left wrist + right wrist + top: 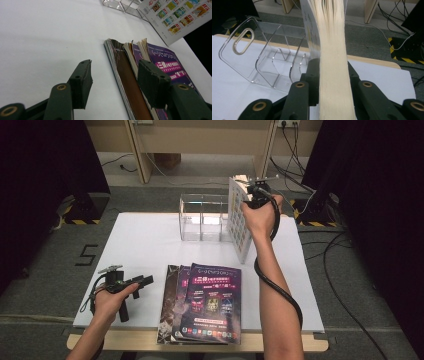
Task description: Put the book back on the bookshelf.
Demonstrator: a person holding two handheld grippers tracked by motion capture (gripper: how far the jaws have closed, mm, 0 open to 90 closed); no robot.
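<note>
A: Book [239,222] upright on edge at far right of bench [145,245], touching clear acrylic rack [202,217]; long axis vertical, page edges facing right tongs [332,75].

B: Right tongs clamped on book. Left tongs [113,77] gaping, empty, just beside magazine stack [205,302]. Cover print unreadable.

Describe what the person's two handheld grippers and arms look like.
Both are black tools. The left gripper has two black jaws with flat rectangular pads and brass-coloured pivot rivets, plus a grey three-cornered plate on top. The right gripper is built alike, trailing a thick black ribbed cable. Both forearms are bare, sleeveless.
</note>
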